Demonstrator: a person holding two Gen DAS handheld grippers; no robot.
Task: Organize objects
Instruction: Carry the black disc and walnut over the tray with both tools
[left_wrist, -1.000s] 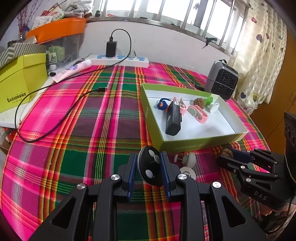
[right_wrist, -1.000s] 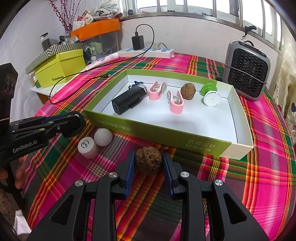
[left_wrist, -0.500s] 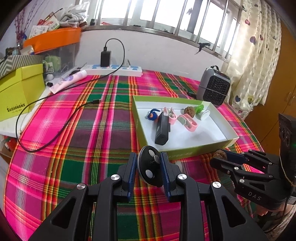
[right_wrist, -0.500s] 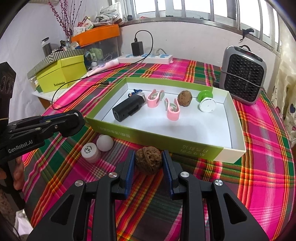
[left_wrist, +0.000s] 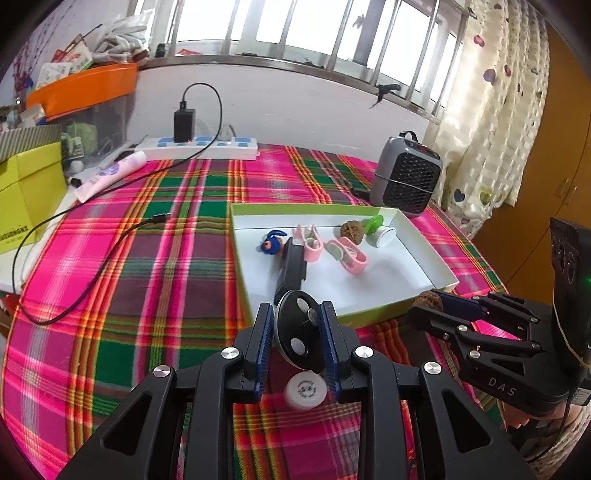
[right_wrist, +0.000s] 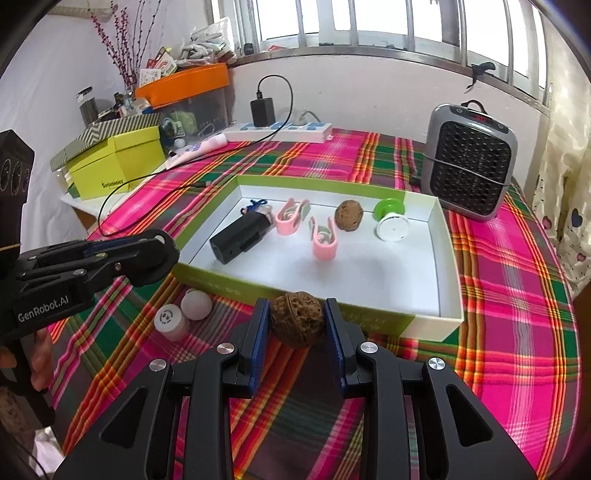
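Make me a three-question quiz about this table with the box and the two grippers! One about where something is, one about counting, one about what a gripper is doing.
1. Where is the grey heater?
A. inside the box
B. on the cloth just past the box's far corner
C. on the window ledge

2. How many pink clips lie in the box?
A. one
B. two
C. four

3. What is the right gripper doing?
A. gripping a walnut
B. hanging open with nothing in it
C. gripping a pink clip

Answers:
1. B, it stands on the plaid cloth beyond the box's far right corner.
2. B, one pink clip sits beside the black device and another nearer the middle.
3. A, its blue pads press both sides of the walnut.
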